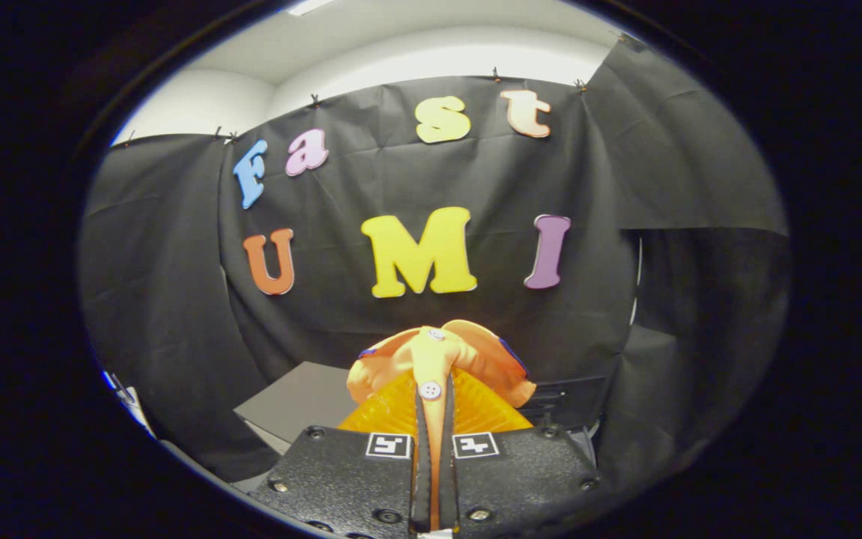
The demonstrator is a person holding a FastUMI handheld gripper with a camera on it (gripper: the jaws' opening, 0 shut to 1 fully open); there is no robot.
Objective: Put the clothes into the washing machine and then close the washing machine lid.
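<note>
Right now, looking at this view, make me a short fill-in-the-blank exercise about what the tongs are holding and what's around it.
1. The tongs are shut on an orange ____.
2. The white button on the garment sits just above the ____ of the tongs.
3. Behind the garment hangs a ____ cloth wall.
4. Beside the garment, lower down, lies a flat ____ panel.

Missing words: garment; fingertips; black; grey

Orange garment [438, 359] with white buttons — perhaps blue-trimmed — pinched between the gripper [433, 419] fingers.
</note>
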